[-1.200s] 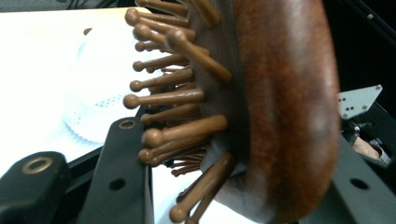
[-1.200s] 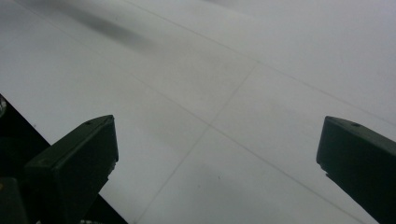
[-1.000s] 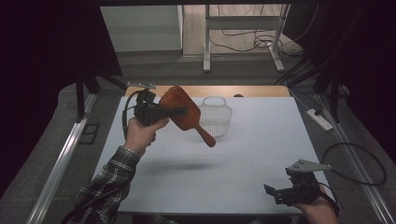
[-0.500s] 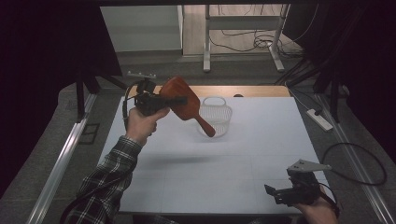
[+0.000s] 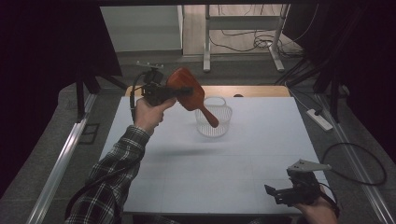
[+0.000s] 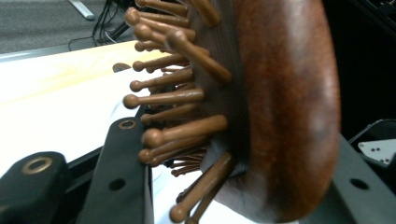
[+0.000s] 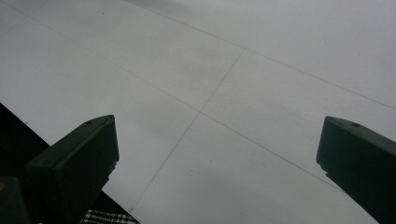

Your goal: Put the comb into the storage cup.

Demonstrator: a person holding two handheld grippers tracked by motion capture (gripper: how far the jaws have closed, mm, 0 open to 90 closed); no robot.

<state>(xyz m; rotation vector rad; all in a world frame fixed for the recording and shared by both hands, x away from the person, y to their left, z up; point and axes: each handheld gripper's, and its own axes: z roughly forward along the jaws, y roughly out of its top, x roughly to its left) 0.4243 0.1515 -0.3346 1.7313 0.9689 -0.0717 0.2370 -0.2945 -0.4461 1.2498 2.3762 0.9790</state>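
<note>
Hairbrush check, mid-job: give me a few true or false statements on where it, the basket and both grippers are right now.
1. The left gripper is shut on the wooden hairbrush. True.
2. The hairbrush lies inside the wire basket. False: it is held in the air, its handle slanting down in front of the basket.
3. The right gripper holds the basket. False: its jaws are open over the bare white table, near the front edge.
4. The basket stands toward the far side of the table. True.
</note>
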